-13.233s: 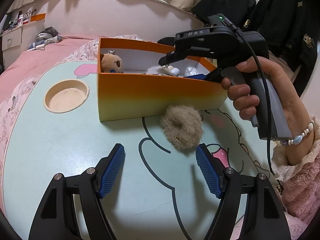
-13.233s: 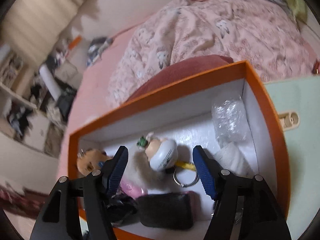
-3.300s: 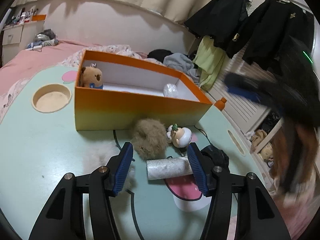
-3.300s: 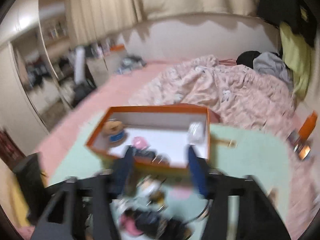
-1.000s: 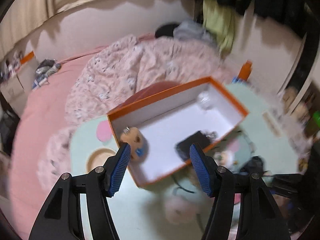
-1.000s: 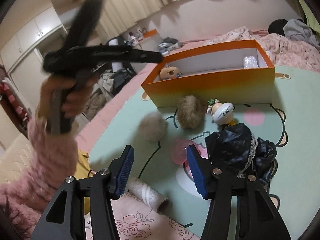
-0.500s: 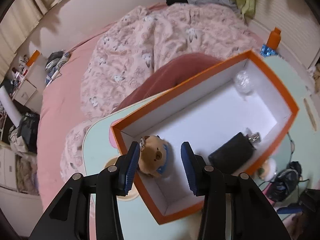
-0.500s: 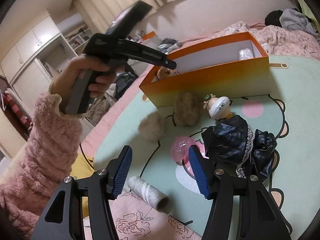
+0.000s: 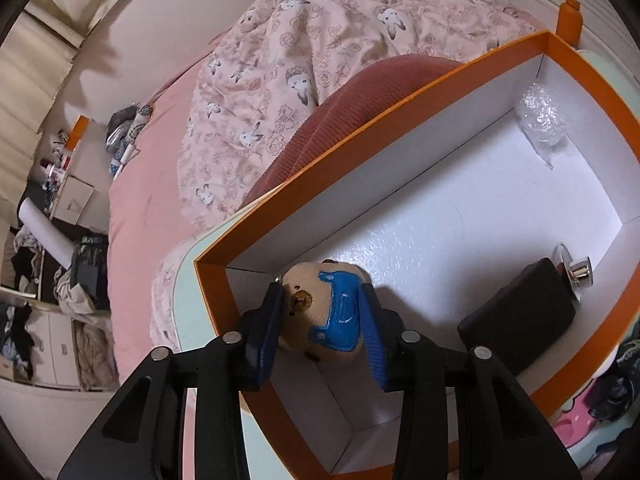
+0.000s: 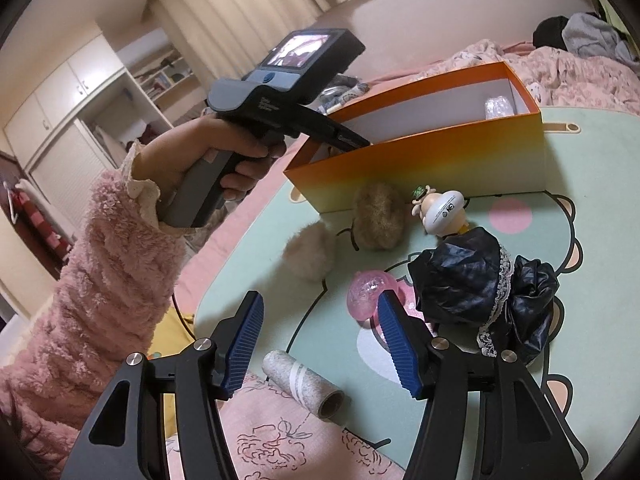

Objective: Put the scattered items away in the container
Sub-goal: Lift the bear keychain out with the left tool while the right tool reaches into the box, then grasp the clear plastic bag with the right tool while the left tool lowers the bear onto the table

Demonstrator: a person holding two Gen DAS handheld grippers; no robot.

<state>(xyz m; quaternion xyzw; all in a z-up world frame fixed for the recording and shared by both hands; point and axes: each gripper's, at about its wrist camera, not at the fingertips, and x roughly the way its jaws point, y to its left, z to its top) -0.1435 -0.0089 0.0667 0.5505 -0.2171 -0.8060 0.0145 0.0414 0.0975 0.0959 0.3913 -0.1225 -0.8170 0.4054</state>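
Left tongs reach down into orange box, near-left corner, jaws just closing, pads pressing both flanks of plush bear. Bear face-up toward camera, long axis along the tongs. Black pouch lies in box right of bear. Right tongs released, empty, above counter in front of box; grey roll below them, pointing away from box.
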